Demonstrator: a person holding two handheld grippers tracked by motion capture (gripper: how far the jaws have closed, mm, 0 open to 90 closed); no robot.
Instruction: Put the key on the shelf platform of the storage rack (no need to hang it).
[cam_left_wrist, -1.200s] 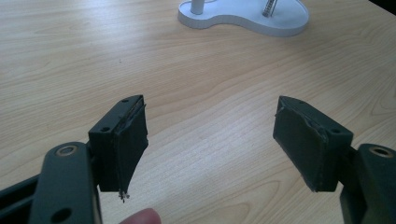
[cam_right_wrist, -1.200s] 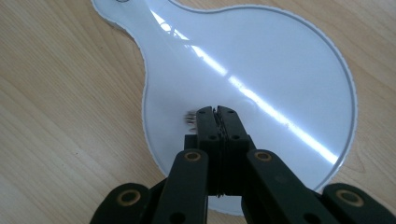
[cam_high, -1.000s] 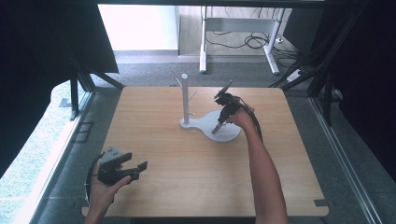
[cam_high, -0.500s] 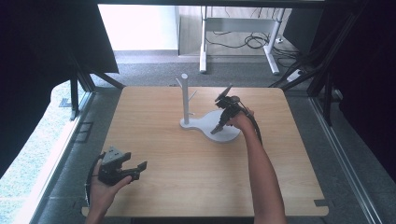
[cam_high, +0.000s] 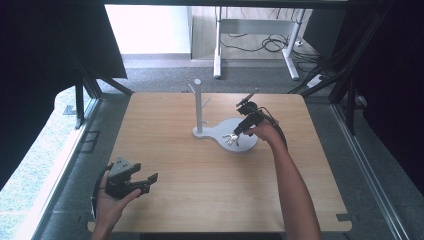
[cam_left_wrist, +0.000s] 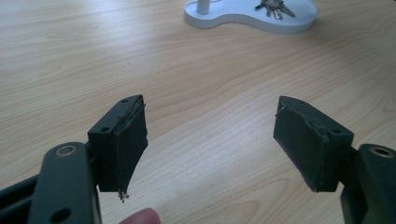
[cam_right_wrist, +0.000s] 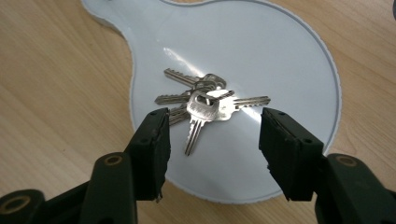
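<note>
Currently, from the high view, my right gripper hangs over the white stand base near the table's far edge, its jaws just opened wide. My left gripper rests open and empty at the near-left corner. Right gripper view: the keys lie free between my pads. I judge a straight lift clears them best.
</note>
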